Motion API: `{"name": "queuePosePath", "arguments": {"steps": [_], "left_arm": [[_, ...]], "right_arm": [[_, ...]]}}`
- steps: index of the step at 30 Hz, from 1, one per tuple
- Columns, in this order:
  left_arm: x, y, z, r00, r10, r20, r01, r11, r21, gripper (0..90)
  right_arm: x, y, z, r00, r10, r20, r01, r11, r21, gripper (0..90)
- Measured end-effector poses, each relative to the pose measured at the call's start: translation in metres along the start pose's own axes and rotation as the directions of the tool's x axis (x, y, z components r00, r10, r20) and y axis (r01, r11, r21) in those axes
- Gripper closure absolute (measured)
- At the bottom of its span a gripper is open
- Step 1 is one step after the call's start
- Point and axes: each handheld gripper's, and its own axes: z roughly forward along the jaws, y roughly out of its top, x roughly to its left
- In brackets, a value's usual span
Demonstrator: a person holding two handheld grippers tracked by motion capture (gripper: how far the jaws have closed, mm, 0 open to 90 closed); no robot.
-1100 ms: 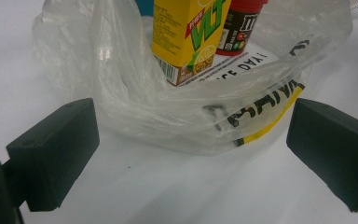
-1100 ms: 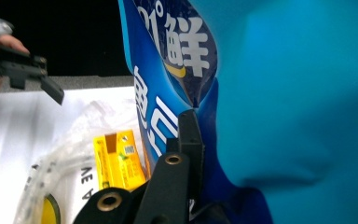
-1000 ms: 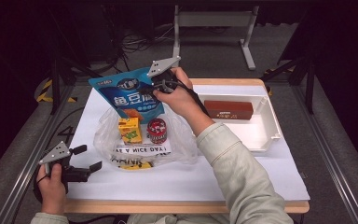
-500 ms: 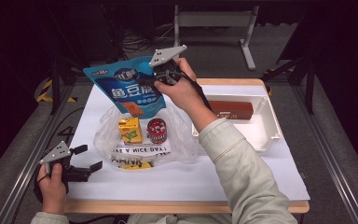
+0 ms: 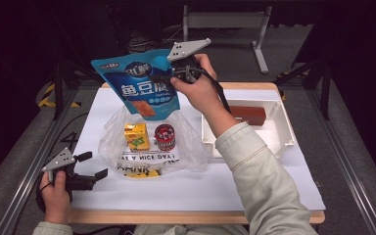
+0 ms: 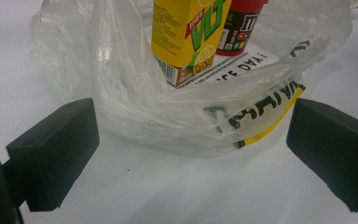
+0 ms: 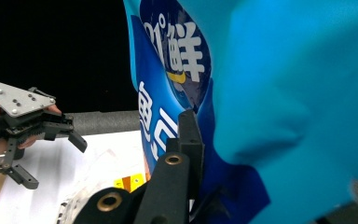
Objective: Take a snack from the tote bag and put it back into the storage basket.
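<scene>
My right gripper (image 5: 162, 78) is shut on the upper right edge of a blue snack pouch (image 5: 139, 83), which hangs in the air above the clear plastic bag (image 5: 149, 147). In the right gripper view the blue pouch (image 7: 261, 93) is pinched against the black jaw. A yellow drink carton (image 5: 136, 136) and a red can (image 5: 165, 136) stand in the bag. My left gripper (image 5: 90, 165) rests open at the table's front left, pointing at the bag. In the left gripper view the carton (image 6: 189, 35) and can (image 6: 240, 23) stand behind the bag's rim (image 6: 205, 121), past the wide-apart jaws.
A white tray (image 5: 279, 132) at the right holds a brown rectangular block (image 5: 247, 114). White paper (image 5: 200, 186) covers the table top. The left gripper (image 7: 46, 135) appears far off in the right gripper view. Metal rails run along both table sides.
The right gripper has lifted the blue pouch higher and slightly away from the bag. The left gripper has stayed in place.
</scene>
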Motion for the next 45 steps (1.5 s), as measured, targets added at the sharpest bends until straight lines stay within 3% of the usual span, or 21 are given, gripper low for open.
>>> {"name": "queuePosePath", "arguments": {"steps": [28,45], "left_arm": [[-0.001,0.002,0.004,1.0000,0.005,0.002,-0.005,0.9999,0.011,2.9],[-0.002,0.002,0.007,1.0000,0.005,0.003,-0.005,0.9998,0.021,2.9]], "right_arm": [[-0.018,-0.015,-0.077,0.9936,0.051,0.101,-0.049,0.999,-0.019,90.0],[-0.032,-0.038,-0.130,0.9781,0.099,0.183,-0.095,0.995,-0.030,90.0]]}}
